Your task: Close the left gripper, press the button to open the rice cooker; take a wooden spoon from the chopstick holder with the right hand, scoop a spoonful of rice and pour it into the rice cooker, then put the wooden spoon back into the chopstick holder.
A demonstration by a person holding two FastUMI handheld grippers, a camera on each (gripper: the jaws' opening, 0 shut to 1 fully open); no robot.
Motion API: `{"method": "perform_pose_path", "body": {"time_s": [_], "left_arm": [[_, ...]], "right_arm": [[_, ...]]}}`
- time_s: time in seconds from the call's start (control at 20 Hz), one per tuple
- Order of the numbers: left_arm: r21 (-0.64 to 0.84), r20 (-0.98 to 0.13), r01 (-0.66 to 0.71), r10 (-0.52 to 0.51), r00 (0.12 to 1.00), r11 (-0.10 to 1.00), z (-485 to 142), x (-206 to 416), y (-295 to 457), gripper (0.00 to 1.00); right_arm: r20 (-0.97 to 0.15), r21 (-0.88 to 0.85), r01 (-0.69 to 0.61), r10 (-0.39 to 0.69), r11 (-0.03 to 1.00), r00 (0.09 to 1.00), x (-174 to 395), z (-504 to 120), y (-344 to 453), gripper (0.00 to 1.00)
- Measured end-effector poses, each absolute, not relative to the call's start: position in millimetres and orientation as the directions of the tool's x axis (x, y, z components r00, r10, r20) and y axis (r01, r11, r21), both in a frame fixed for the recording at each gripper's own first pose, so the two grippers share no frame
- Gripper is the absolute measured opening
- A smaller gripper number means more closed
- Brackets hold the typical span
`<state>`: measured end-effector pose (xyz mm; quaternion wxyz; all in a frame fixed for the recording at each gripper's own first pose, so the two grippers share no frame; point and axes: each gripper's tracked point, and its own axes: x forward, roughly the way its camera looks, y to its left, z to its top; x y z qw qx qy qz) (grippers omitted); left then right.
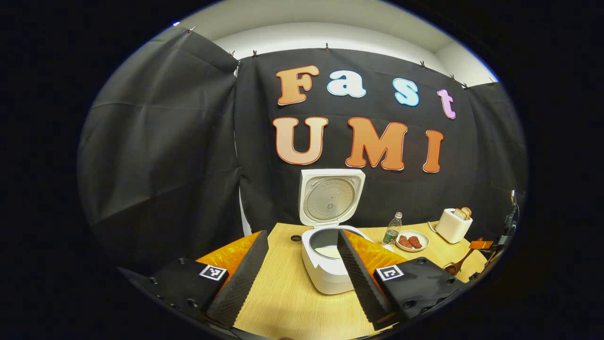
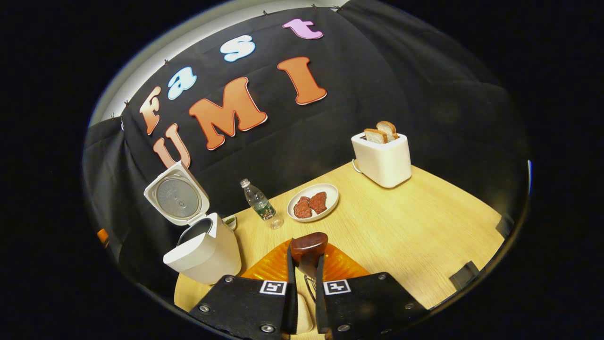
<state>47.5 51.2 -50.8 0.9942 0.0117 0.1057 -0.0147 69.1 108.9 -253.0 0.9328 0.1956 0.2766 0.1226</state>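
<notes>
Meanwhile the left gripper [image 1: 302, 264] hangs spread wide before the open-lidded rice cooker [image 1: 330, 264], while the right gripper [image 2: 306, 283] pinches the wooden spoon [image 2: 309, 248] above bare table [image 2: 424, 226].

Bench [image 2: 424, 222]: light wood.
Rice cooker [image 2: 207, 252]: left side, lid up.
Bottle [image 2: 257, 202]: lying beside plate [image 2: 330, 200].
Toaster [image 2: 383, 160]: far right, upright.
</notes>
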Motion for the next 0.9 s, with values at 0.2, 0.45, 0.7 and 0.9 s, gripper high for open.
{"method": "perform_pose_path", "body": {"time_s": [0.2, 0.45, 0.7, 0.9], "left_arm": [[-0.03, -0.248, 0.039, -0.046, 0.968, 0.999, -63.7, 49.9, 47.6, 1.0], [-0.008, -0.243, 0.038, -0.039, 0.969, 0.999, -60.6, 61.0, 47.5, 1.0], [0.03, -0.213, 0.052, -0.045, 0.976, 0.998, -41.3, 90.5, 33.6, 0.99], [0.054, -0.183, 0.067, -0.056, 0.982, 0.996, -13.3, 132.1, 13.1, 0.99]], "right_arm": [[-0.456, 0.472, -0.096, 0.335, 0.876, 0.824, 66.6, -275.9, 110.0, 0.14], [-0.456, 0.552, -0.036, 0.338, 0.833, 0.824, 72.2, -276.5, 82.7, 0.16], [-0.502, 0.497, 0.027, 0.262, 0.867, 0.824, 72.3, -281.7, 60.4, 0.29], [-0.519, 0.405, 0.027, 0.205, 0.914, 0.83, 70.8, -272.8, 46.3, 0.53]]}}
